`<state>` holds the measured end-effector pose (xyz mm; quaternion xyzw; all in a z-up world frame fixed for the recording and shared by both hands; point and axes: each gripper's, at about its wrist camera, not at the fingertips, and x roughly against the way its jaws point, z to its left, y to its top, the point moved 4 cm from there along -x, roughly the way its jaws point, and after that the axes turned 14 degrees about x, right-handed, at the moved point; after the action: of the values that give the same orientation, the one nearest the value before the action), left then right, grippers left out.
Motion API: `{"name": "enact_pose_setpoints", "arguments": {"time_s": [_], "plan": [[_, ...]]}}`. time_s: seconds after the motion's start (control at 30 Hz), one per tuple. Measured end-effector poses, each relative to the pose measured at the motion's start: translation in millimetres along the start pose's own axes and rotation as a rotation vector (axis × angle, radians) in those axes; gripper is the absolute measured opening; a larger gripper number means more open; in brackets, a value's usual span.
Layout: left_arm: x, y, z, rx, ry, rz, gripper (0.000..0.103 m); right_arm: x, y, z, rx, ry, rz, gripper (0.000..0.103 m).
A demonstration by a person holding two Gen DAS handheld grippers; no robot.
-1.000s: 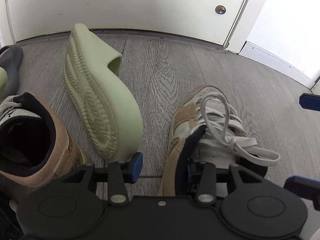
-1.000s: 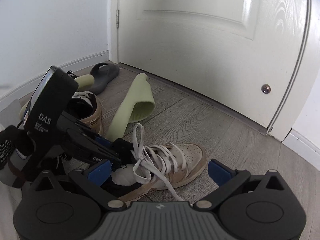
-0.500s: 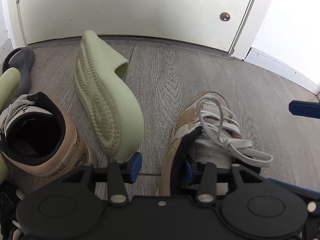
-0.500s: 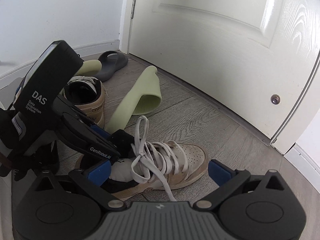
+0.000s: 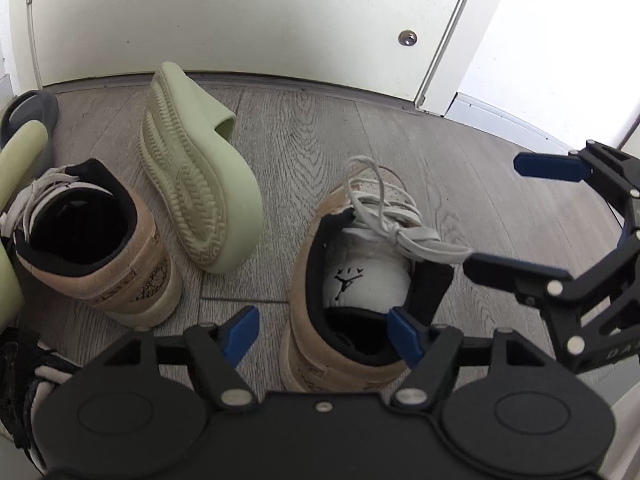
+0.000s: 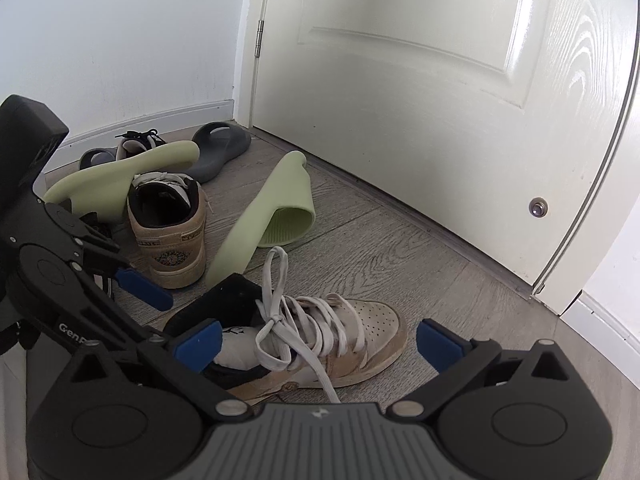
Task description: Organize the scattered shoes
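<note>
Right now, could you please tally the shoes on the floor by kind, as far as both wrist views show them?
Tan lace-up sneakers: 2, one by the grippers, one further back
Pale green slides: 2, one on its edge, one behind the far sneaker
Dark grey slides: 2
Dark-laced sneaker by the wall: 1
Total: 7; a dark shape at the left edge cannot be identified.

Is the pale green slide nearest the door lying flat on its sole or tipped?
Tipped. The pale green slide rests on its side edge, with the ridged sole facing out sideways and the strap opening turned toward the door.
</note>
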<state>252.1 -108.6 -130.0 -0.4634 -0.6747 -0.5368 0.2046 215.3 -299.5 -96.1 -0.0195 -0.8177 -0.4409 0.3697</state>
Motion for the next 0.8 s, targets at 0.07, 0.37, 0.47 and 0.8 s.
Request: {"name": "enact_pose_setpoints", "arguments": {"time_s": [0.07, 0.37, 0.47, 0.8], "plan": [[4, 7, 2, 0.006, -0.012, -0.024, 0.072, -4, 3, 3, 0.039, 0.017, 0.003, 0.101], [8, 24, 28, 0.046, 0.033, -0.099, 0.072, -35, 25, 22, 0.315, 0.180, -0.004, 0.074], [4, 30, 36, 0.086, 0.026, -0.100, 0.072, -54, 32, 38, 0.479, 0.218, 0.027, 0.073], [0, 41, 58, 0.175, 0.037, -0.128, 0.072, -93, 48, 75, 0.845, 0.330, 0.079, 0.060]]}}
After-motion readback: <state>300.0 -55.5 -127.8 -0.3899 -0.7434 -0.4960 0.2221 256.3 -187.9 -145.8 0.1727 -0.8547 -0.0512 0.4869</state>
